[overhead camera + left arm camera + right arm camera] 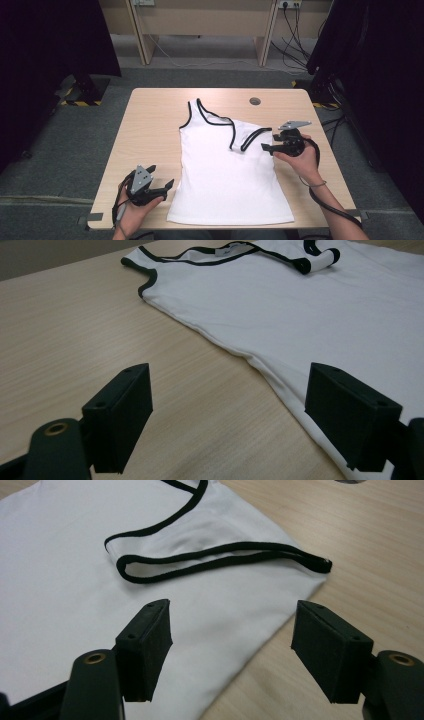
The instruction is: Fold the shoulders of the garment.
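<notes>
neck label (pixel 231 246) on top, seemingly unreadable

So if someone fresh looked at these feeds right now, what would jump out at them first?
First the white tank top with black trim, spread flat in the middle of the wooden table, its right shoulder strap folded over onto the chest. Then the two grippers flanking it, both with jaws open and nothing between them: the left gripper by the lower left hem, the right gripper at the folded strap's edge.

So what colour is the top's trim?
Black, on the white top; trim shows best in the right gripper view.
</notes>
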Motion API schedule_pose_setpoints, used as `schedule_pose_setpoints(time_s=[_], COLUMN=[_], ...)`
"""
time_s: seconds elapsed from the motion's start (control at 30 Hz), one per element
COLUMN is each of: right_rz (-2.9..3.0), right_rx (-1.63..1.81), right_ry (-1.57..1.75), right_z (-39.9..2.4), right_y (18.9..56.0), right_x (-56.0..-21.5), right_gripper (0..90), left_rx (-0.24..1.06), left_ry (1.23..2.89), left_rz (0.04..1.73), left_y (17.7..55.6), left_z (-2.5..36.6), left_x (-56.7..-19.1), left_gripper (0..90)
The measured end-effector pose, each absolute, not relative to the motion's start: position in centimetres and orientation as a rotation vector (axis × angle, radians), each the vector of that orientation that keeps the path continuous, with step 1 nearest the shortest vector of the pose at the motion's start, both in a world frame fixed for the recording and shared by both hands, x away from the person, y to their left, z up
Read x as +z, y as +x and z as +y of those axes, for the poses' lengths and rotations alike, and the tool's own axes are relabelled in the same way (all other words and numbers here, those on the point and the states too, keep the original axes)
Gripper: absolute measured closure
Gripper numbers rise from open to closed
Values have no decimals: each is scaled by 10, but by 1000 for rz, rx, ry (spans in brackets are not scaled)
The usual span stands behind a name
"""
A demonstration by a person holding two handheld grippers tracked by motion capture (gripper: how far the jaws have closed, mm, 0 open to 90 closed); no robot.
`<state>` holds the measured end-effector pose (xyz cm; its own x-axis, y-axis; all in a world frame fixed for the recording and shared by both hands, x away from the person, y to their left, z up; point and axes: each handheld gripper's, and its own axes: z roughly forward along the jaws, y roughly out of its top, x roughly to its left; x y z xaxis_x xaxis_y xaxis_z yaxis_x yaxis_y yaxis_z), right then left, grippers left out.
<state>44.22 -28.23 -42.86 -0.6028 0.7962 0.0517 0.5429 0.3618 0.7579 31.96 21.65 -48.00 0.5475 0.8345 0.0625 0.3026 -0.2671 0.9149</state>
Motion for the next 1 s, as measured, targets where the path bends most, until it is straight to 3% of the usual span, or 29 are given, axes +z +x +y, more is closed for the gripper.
schedule_pose_setpoints(time_s=[0.53,1.0], right_rz=[2239,2189], right_rx=[1144,1180], right_ry=[1241,1290], right_z=[-309,-324], right_y=[409,378], right_x=[-437,-449], right_gripper=[276,254], left_rx=[697,693], left_ry=[1799,1810], left_rz=[931,889], left_y=[332,402], left_z=[217,195], left_x=[-469,-437], left_gripper=[182,181])
